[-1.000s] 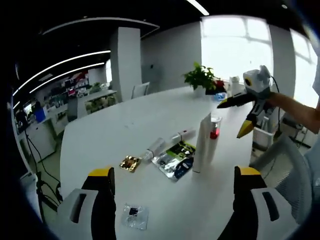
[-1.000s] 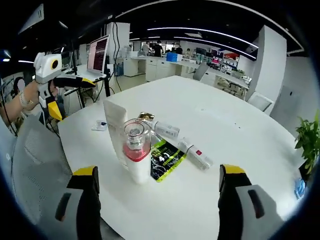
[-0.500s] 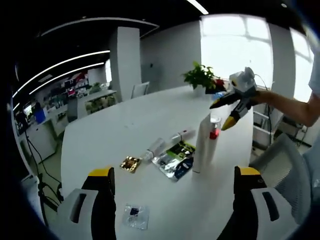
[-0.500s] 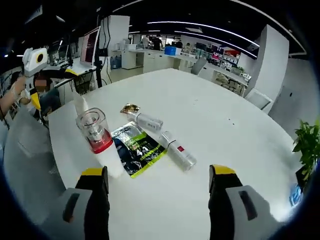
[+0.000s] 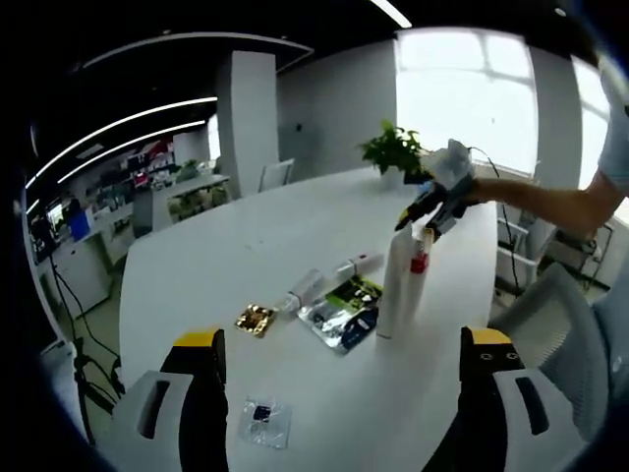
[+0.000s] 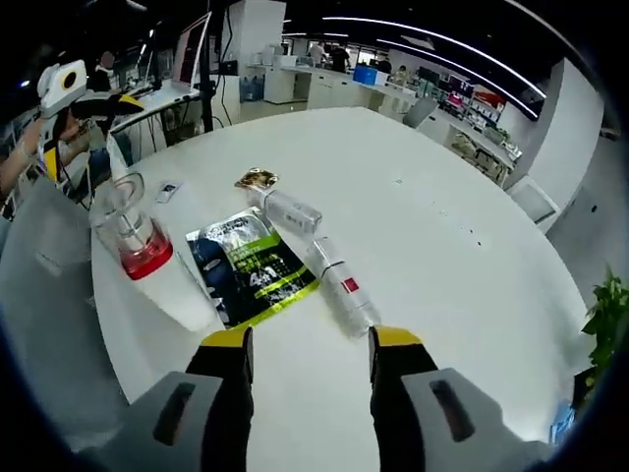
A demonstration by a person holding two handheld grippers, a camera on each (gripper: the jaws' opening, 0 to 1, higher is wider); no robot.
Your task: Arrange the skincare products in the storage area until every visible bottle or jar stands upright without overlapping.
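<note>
- Right gripper (image 6: 310, 346): jaws spread narrowly, gripping nothing, hovering above the white table (image 6: 432, 226); seen above the upright bottles in the left gripper view (image 5: 428, 207).
- Left gripper (image 5: 339, 356): jaws wide apart, empty.
- Clear-capped red-collared bottle (image 6: 147, 261) stands upright beside a tall white tube (image 5: 396, 285).
- Two bottles lie flat: red-labelled bottle (image 6: 342, 285) and clear bottle (image 6: 289, 208), long axes roughly in line.
- Green-black sachet (image 6: 251, 272) lies flat between; gold packet (image 6: 256, 178) beyond.

On the white table (image 6: 442, 226), a clear-capped bottle with a red collar (image 6: 147, 258) stands beside a green-and-black sachet (image 6: 251, 275). Two tubes (image 6: 339, 285) lie flat just past the sachet, near a gold packet (image 6: 256, 179). The right gripper (image 6: 310, 346) hangs above with its jaws slightly apart.
</note>
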